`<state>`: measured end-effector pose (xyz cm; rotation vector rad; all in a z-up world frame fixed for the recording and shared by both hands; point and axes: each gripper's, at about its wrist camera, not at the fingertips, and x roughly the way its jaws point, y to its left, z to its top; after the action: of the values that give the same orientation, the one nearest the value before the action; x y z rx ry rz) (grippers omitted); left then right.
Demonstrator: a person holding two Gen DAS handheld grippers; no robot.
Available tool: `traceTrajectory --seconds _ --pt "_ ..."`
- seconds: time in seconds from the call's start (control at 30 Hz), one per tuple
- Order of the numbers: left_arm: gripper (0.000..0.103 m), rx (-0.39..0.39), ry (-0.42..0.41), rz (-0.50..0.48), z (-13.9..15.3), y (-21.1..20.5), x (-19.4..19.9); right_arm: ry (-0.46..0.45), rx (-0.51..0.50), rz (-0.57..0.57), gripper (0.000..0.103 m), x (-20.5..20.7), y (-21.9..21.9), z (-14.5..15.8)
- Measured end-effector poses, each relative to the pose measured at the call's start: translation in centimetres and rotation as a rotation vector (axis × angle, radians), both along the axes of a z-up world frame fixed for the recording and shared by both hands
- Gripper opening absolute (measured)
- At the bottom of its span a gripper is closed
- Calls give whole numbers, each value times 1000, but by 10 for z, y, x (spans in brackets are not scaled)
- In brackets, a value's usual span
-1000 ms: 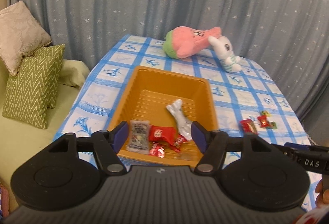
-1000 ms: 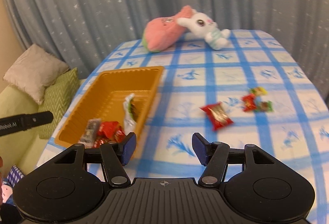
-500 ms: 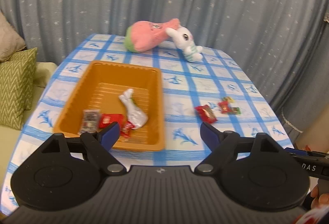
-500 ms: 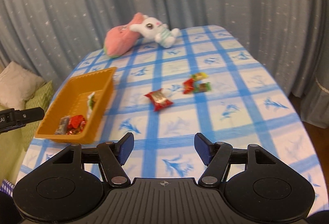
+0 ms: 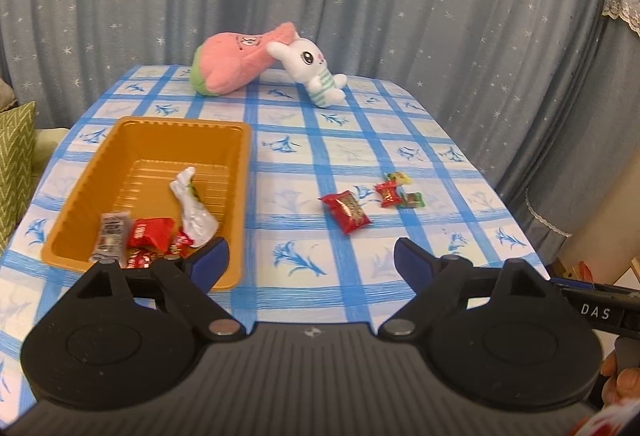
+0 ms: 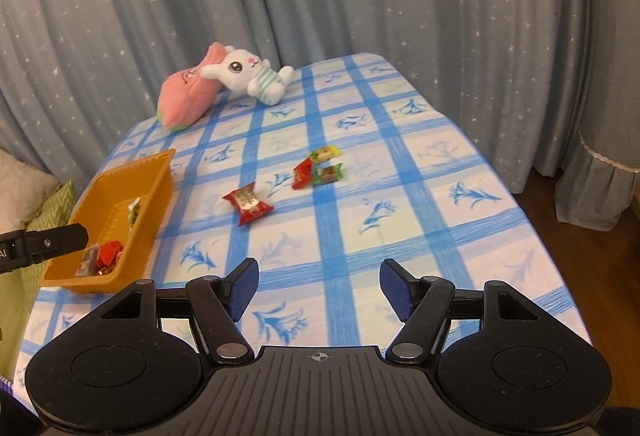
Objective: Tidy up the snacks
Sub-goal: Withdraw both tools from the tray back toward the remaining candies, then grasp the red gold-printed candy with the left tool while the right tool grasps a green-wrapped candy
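An orange tray (image 5: 180,123) (image 6: 132,165) on the left of the blue-checked table holds a silver wrapper (image 5: 194,211), a red packet (image 5: 152,232) and a grey packet (image 5: 110,236). On the cloth to its right lie a larger red snack packet (image 5: 347,211) (image 6: 248,203) and a cluster of small candies (image 5: 390,191) (image 6: 320,167). My left gripper (image 5: 310,254) hovers over the table's near edge beside the tray's corner; its jaws are opening and nothing is between them. My right gripper (image 6: 319,270) is open and empty, well short of the red packet.
A pink plush (image 5: 236,65) and a white rabbit plush (image 5: 312,69) lie at the table's far end, before a starred curtain. A green cushion (image 5: 16,163) sits left of the table. The table's right edge drops to a wooden floor (image 6: 580,220).
Both views have swung right, away from the tray and toward the loose snacks. The left jaws have spread much wider, and the right jaws slightly.
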<state>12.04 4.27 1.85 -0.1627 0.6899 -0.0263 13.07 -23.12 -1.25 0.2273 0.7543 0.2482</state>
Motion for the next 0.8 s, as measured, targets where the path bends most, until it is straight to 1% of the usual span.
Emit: traceTrajectory --seconds 0.13,0.27,0.43,0.57,0.67,0.7,0.8 --pt "88 -5 0 -9 -6 -12 12 1 -8 -12 67 8 -8 -4" --pt "88 -7 13 -18 -18 -22 30 -2 -20 -6 67 25 -13 -9" --pt "88 -2 32 -3 -40 -33 58 -17 -36 18 67 55 -14 -18" --pt "88 2 42 12 -59 -41 84 -22 -52 49 67 84 -13 -31" --pt "85 -6 47 27 -75 -46 103 -22 -74 69 67 108 -12 -42" --pt "81 -7 47 31 -80 -47 109 -23 -83 78 67 115 -11 -46" --pt "80 -14 55 48 -96 -51 125 -28 -105 105 67 135 -10 -57"
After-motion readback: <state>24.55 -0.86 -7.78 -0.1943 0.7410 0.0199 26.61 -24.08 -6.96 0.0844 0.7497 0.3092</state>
